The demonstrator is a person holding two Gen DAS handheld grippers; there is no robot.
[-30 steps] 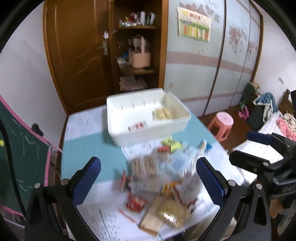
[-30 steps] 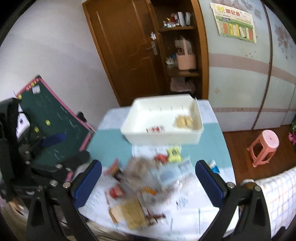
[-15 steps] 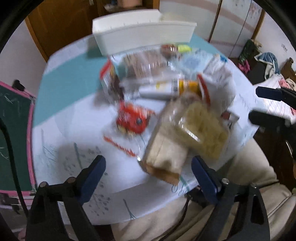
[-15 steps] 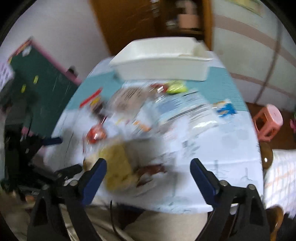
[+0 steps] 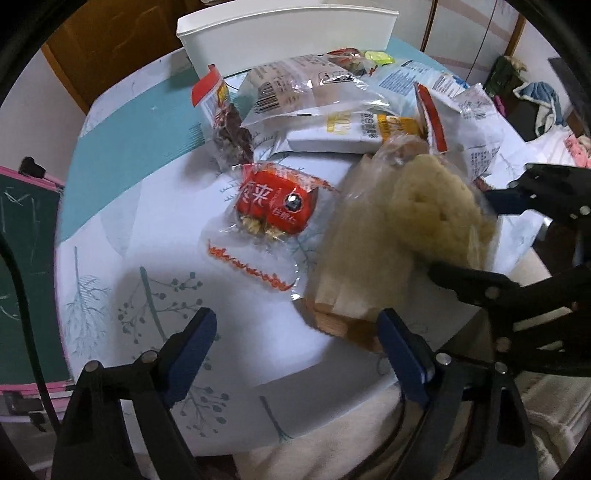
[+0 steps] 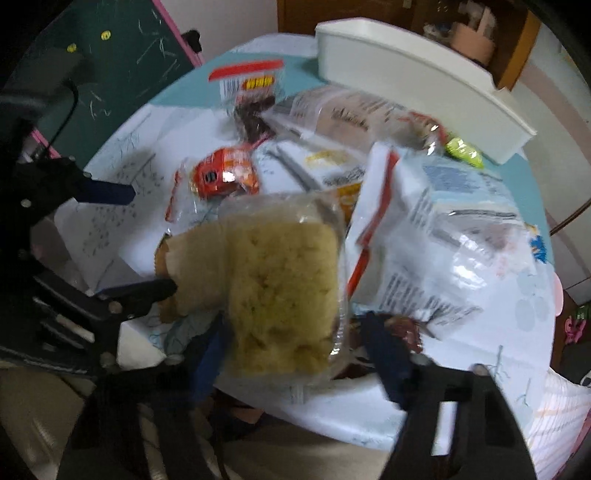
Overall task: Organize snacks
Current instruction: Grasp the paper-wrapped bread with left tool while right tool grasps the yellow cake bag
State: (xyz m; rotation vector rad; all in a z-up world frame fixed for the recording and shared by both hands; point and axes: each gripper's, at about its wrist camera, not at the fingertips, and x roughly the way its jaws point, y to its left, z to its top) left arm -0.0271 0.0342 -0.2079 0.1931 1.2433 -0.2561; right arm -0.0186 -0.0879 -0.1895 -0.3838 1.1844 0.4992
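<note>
A pile of snack packets lies on the table in front of a white bin (image 5: pixel 284 29). A clear pack of yellow cake (image 6: pixel 280 291) sits at the near edge, between the open fingers of my right gripper (image 6: pixel 295 354); the jaws are around it, not closed. The same pack (image 5: pixel 424 206) shows in the left wrist view, with the right gripper's fingers (image 5: pixel 480 284) beside it. My left gripper (image 5: pixel 299 350) is open and empty near the table's front edge, below a red packet (image 5: pixel 277 203).
White and clear bags (image 6: pixel 443 229), a dark-snack packet with a red header (image 5: pixel 225 122) and a green sweet (image 6: pixel 463 151) lie between the cake and the bin (image 6: pixel 424 81). A green chalkboard (image 6: pixel 110 55) stands left of the table.
Both grippers dropped from a high view of the table to close above its near edge. The right gripper's fingers have come around the yellow cake pack.
</note>
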